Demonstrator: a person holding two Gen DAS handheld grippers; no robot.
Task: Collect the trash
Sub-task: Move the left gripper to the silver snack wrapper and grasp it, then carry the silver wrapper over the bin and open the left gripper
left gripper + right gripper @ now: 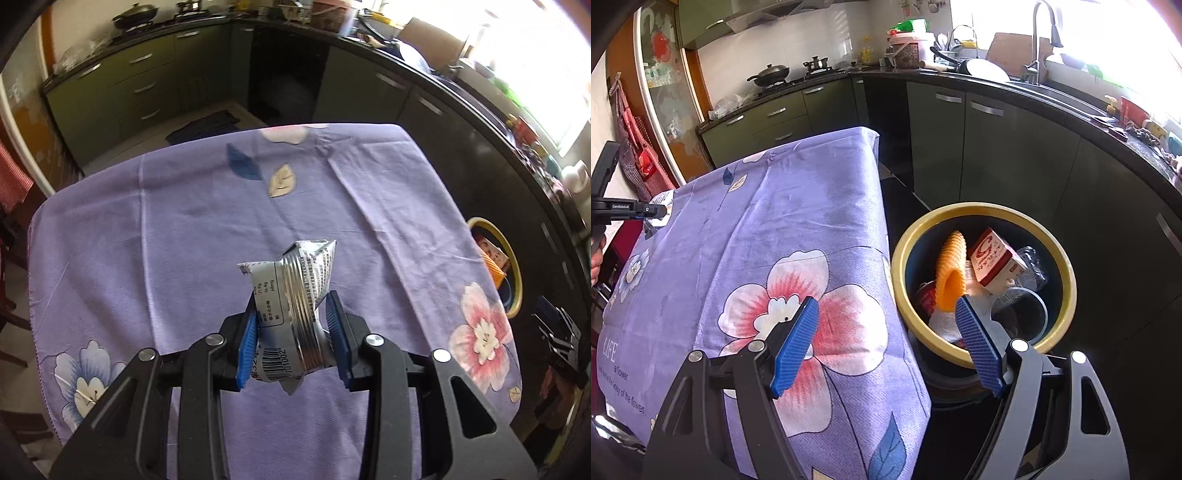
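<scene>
My left gripper (293,304) is shut on a crumpled silver snack wrapper (295,295) with a barcode and holds it above the purple flowered tablecloth (184,229). My right gripper (886,306) is open and empty, over the table's right edge beside the yellow-rimmed trash bin (1067,273). The bin holds an orange foam sleeve (951,269), a red and white carton (995,260), clear plastic and paper. The bin also shows in the left wrist view (515,258), on the floor to the right of the table. The left gripper shows at the far left of the right wrist view (646,214).
Green kitchen cabinets (997,155) with a dark countertop run behind and right of the table. A sink tap (1039,40), a wok (772,74) and dishes stand on the counter. A red checked cloth (13,177) hangs at the left.
</scene>
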